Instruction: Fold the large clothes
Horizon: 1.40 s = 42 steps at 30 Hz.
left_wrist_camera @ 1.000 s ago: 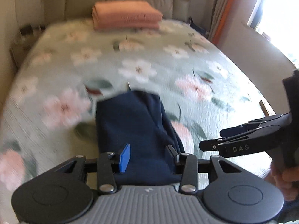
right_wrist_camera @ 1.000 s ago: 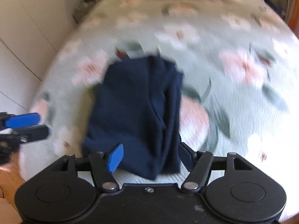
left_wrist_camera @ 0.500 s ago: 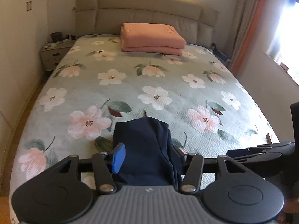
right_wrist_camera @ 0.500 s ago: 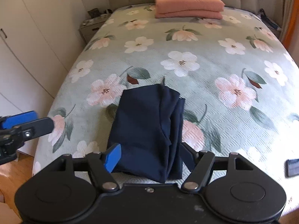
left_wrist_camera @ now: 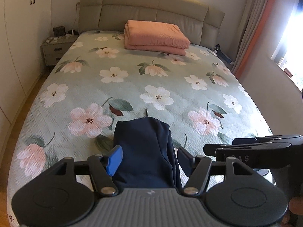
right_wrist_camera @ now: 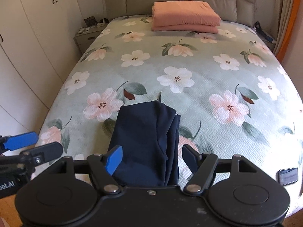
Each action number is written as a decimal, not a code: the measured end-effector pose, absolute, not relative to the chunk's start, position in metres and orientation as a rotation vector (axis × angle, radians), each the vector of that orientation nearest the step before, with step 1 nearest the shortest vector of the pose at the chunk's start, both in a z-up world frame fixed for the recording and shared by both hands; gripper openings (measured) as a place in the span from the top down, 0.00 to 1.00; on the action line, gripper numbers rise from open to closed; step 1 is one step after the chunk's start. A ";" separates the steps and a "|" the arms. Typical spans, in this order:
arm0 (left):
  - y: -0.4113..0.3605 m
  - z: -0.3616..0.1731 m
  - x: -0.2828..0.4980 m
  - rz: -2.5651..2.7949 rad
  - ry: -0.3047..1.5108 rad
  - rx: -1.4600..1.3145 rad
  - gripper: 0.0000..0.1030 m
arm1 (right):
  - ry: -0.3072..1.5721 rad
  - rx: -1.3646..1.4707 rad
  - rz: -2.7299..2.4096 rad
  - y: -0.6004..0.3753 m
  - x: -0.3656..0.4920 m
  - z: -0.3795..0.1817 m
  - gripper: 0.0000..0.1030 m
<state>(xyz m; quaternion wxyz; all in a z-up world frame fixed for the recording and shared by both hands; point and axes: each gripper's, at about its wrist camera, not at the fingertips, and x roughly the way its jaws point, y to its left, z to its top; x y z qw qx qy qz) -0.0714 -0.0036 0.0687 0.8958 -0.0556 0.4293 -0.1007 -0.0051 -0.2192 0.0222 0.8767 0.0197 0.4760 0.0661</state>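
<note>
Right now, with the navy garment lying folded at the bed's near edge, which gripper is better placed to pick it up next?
Neither clearly: left gripper and right gripper both hang open above the navy garment.

On the side of the right gripper point(left_wrist_camera: 223, 148), seen from the left one, pale letters read "AS", with a fainter letter before them hidden. On the body of the left gripper point(right_wrist_camera: 36, 145), at the picture's edge, white lettering reads "oot.AI", its start cut off.
</note>
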 end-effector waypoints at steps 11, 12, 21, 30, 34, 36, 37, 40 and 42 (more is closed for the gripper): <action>0.016 0.054 -0.056 -0.230 0.939 -0.150 0.35 | 1.025 0.018 0.094 -0.198 -0.007 0.016 0.19; 0.017 0.053 -0.055 -0.232 0.941 -0.151 0.35 | 1.028 0.017 0.090 -0.197 -0.007 0.015 0.19; 0.019 0.050 -0.048 -0.193 0.936 -0.079 0.31 | 1.059 0.029 0.068 -0.191 -0.006 0.005 0.19; 0.019 0.051 -0.041 -0.184 0.914 -0.022 0.28 | 1.070 0.027 0.063 -0.188 -0.004 0.001 0.19; 0.018 0.047 -0.038 -0.194 0.929 -0.019 0.28 | 1.074 0.028 0.060 -0.187 -0.003 0.001 0.19; 0.018 0.046 -0.037 -0.203 0.938 -0.027 0.28 | 1.076 0.026 0.062 -0.190 -0.003 0.000 0.19; 0.019 0.045 -0.037 -0.207 0.941 -0.030 0.28 | 1.077 0.027 0.062 -0.190 -0.003 -0.001 0.19; 0.018 0.045 -0.036 -0.208 0.942 -0.024 0.28 | 1.081 0.029 0.061 -0.192 -0.002 -0.002 0.19; 0.018 0.043 -0.036 -0.211 0.946 -0.016 0.28 | 1.086 0.033 0.059 -0.193 -0.001 -0.004 0.19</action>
